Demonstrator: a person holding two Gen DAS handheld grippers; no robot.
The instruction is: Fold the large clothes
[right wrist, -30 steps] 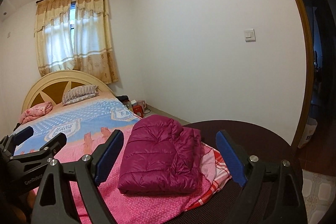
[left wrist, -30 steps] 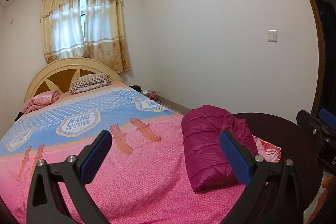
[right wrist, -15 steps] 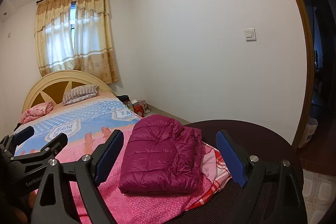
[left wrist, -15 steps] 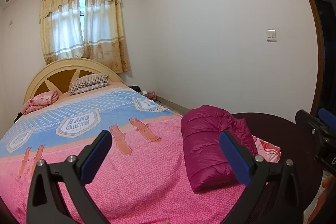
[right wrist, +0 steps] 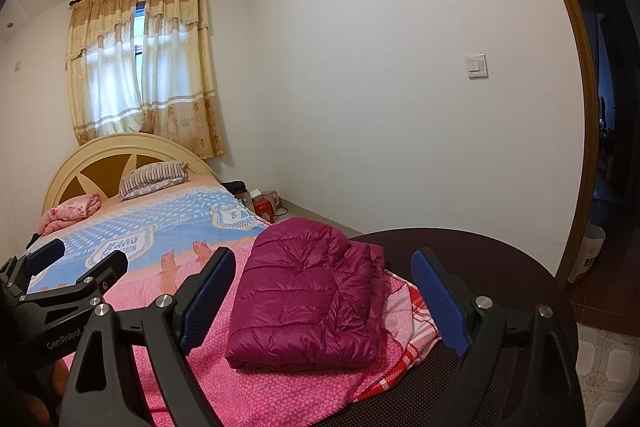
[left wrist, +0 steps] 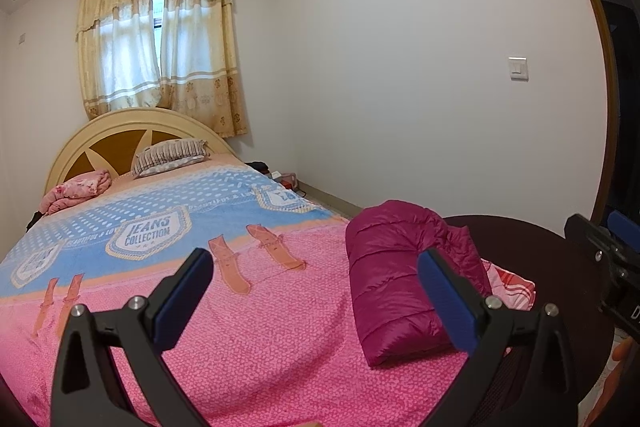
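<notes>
A: Item one, nearest the lens: left gripper (left wrist: pixel 316 291), black frame with blue pads, jaws spread wide, nothing between them. It hangs above the pink knitted bedspread (left wrist: pixel 260 343), not touching it.

B: Item two?

A: Right gripper (right wrist: pixel 324 287), same build, jaws likewise wide apart and empty, held over the foot of the bed. From its view the left gripper appears at the lower left edge.

B: The task garment?

A: Magenta quilted puffer jacket (right wrist: pixel 308 299), lying at the foot corner of the bed on the right side. It forms a compact, thick rectangular bundle, with a rounded fold along its far end and layered edges on its right. Neither gripper touches it.

B: Beneath it?

A: The pink bedspread, with a red-and-white checked cloth (right wrist: pixel 412 323) showing at the corner, beside a dark round table (right wrist: pixel 500 259).

B: Further off?

A: Blue dotted blanket section printed "JEANS COLLECTION" (left wrist: pixel 152 227), striped pillow (left wrist: pixel 168 155), pink floral folded quilt (left wrist: pixel 76 191), cream and brown arched headboard (left wrist: pixel 120 131), yellow curtains (left wrist: pixel 160 39).

B: Status of work?

A: Judged complete, or nearly so: the jacket looks fully folded and set down. No other unfolded large garment is visible. What may remain is a tidy-up press.
</notes>
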